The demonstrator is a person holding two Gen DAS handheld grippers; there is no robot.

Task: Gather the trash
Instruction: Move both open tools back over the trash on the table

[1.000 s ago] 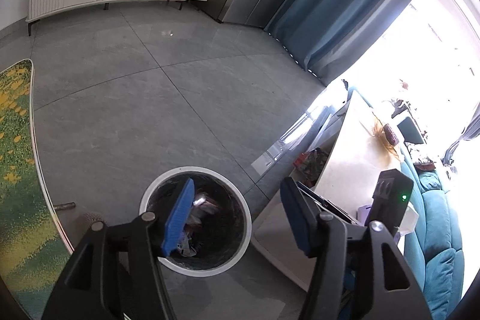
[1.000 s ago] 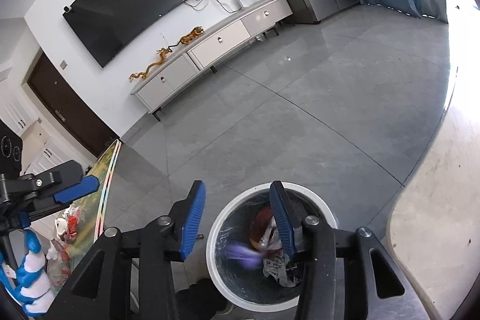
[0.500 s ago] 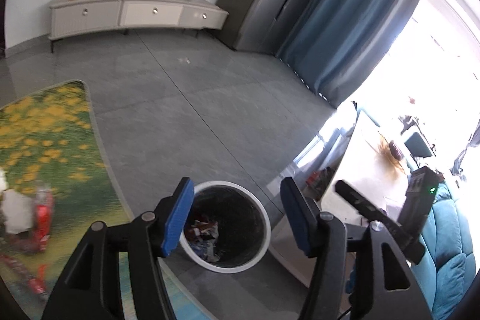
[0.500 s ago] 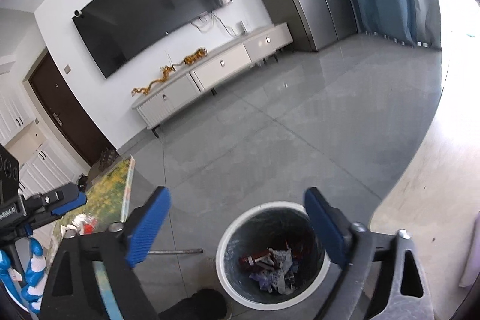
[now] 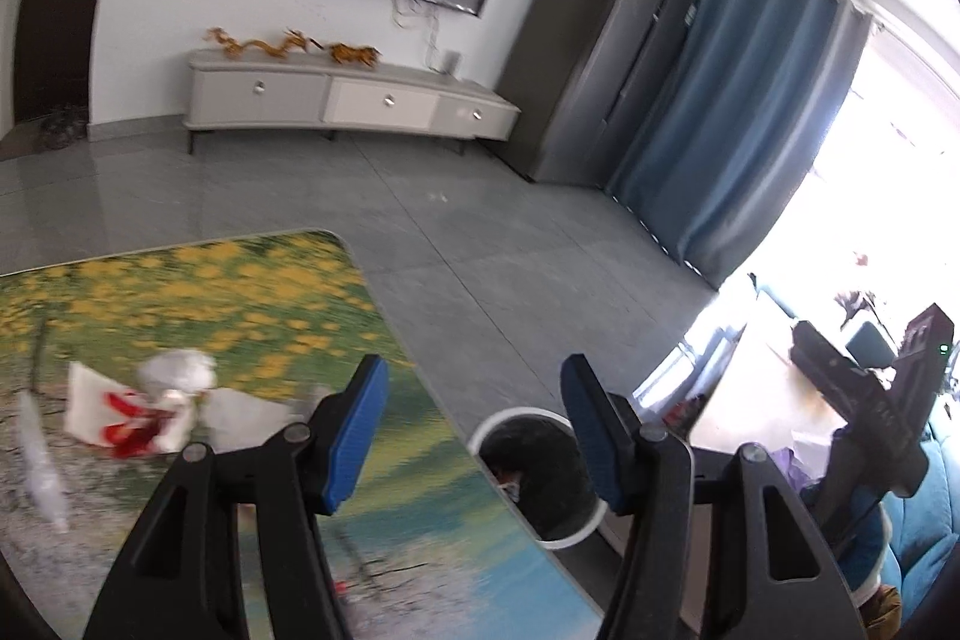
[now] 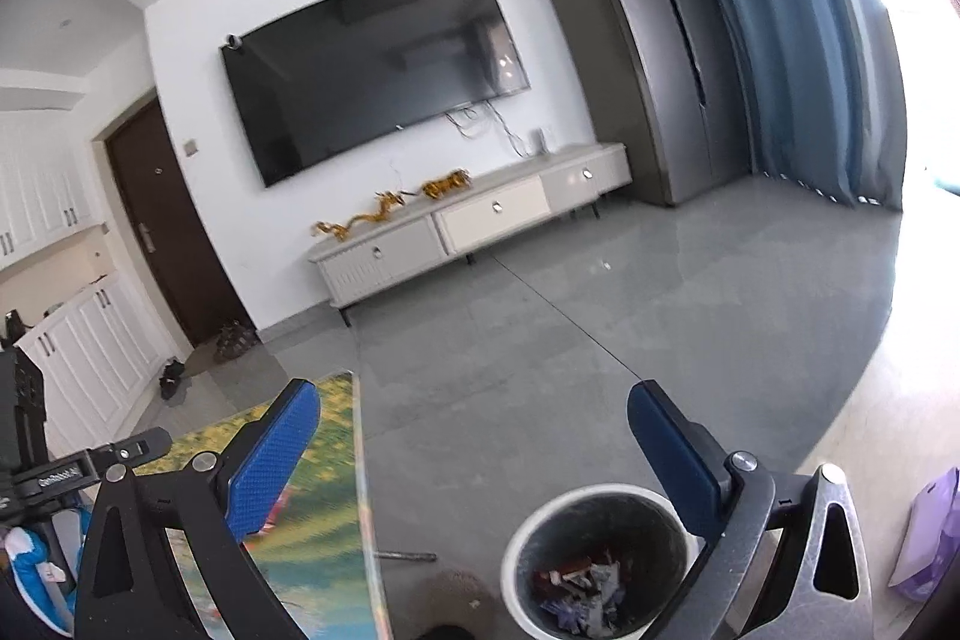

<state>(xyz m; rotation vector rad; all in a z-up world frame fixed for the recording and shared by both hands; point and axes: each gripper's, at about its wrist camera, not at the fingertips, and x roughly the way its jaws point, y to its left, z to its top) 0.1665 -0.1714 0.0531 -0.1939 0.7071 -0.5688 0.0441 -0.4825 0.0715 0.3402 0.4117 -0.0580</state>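
Both grippers hold nothing: the right gripper [image 6: 474,451], its fingers just spread wide, has dropped its piece into the white-rimmed round trash bin [image 6: 600,562], while the half-open left gripper [image 5: 474,436] has swung from that bin toward the crumpled red-and-white wrappers [image 5: 141,415] on the flower-printed desk [image 5: 240,304].

Bin [image 6: 600,562] — stood on the floor [image 6: 600,340] just off the edge of the surface [image 5: 198,304], wrappers [image 6: 585,589] inside it. Surface — carried a crumpled wrapper [image 5: 141,409] and a clear bottle [image 5: 39,460] to that wrapper's left in the left wrist view. Television [image 6: 372,70] — hung on the far wall, above a low cabinet [image 6: 474,220]; figurines [image 6: 390,208] on the cabinet top. Door [image 6: 168,232] — left of the cabinet, shoes [image 6: 231,340] on the floor before it. Tall cupboard [image 6: 648,64] — right of the cabinet, curtain [image 6: 780,40] further right.
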